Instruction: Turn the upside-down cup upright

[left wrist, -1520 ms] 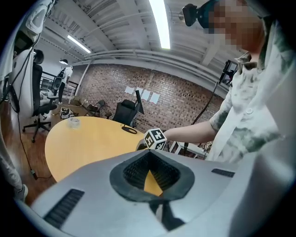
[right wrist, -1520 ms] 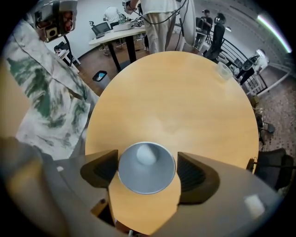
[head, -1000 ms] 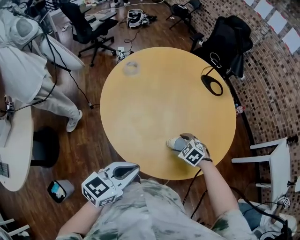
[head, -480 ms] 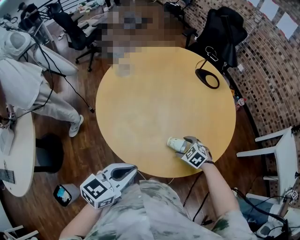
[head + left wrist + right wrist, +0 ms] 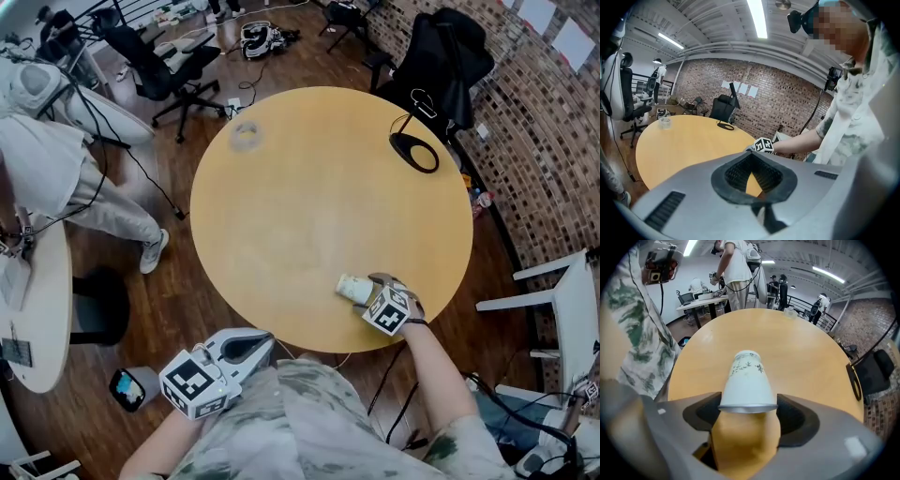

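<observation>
A white paper cup (image 5: 351, 287) with a dark plant print is over the near right part of the round yellow table (image 5: 281, 187). My right gripper (image 5: 364, 290) points steeply down and holds it by the rim. In the right gripper view the cup (image 5: 747, 380) has its rim towards the camera and its base towards the tabletop. The jaws of my right gripper (image 5: 748, 414) are opening, and both pads still touch the rim. I cannot tell whether the base rests on the table. My left gripper (image 5: 261, 340) hangs shut and empty off the table's near edge. In its own view my left gripper (image 5: 752, 157) faces the table.
A clear glass (image 5: 246, 134) stands at the table's far left edge. A black ring-shaped stand (image 5: 415, 150) lies at the far right. A black chair with a jacket (image 5: 455, 66) is behind the table. A person in white (image 5: 56, 159) and office chairs (image 5: 159, 66) are on the left.
My right gripper has come down towards the table with the cup, which now shows more of its white side. The left gripper has barely shifted.
</observation>
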Demonstrator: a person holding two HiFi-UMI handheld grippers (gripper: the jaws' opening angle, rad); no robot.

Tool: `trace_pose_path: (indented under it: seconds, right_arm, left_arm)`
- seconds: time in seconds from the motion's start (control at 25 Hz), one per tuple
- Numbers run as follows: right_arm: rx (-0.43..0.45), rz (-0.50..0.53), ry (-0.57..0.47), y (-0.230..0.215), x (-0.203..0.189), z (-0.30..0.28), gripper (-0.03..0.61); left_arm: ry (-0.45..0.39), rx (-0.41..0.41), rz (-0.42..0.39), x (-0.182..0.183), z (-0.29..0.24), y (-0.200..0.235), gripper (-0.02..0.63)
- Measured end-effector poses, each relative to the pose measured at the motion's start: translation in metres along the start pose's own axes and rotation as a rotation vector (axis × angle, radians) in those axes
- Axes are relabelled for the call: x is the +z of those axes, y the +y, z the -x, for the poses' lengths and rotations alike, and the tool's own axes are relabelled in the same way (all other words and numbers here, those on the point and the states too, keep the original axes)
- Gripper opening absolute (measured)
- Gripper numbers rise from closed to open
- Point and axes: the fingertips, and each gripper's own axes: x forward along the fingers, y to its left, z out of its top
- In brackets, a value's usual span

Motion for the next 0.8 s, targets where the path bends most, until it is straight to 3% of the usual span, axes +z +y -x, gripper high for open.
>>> trace_pose_path:
  seconds: [0.44, 0.72, 0.8]
  right_arm:
    - [0.047, 0.008, 0.056, 0.002, 0.003, 0.006, 0.407]
    - [0.042, 0.133, 0.150, 0.001, 0.033, -0.002, 0.407]
    - [0.045, 0.166, 0.193, 0.000, 0.039, -0.011, 0.377]
  left_arm:
    - [-0.016, 0.000, 0.017, 0.000, 0.005, 0.006, 0.006]
    - [-0.038, -0.003, 0.027, -0.012, 0.010, 0.014, 0.006]
    - [-0.044, 0.000, 0.034, -0.014, 0.013, 0.017, 0.006]
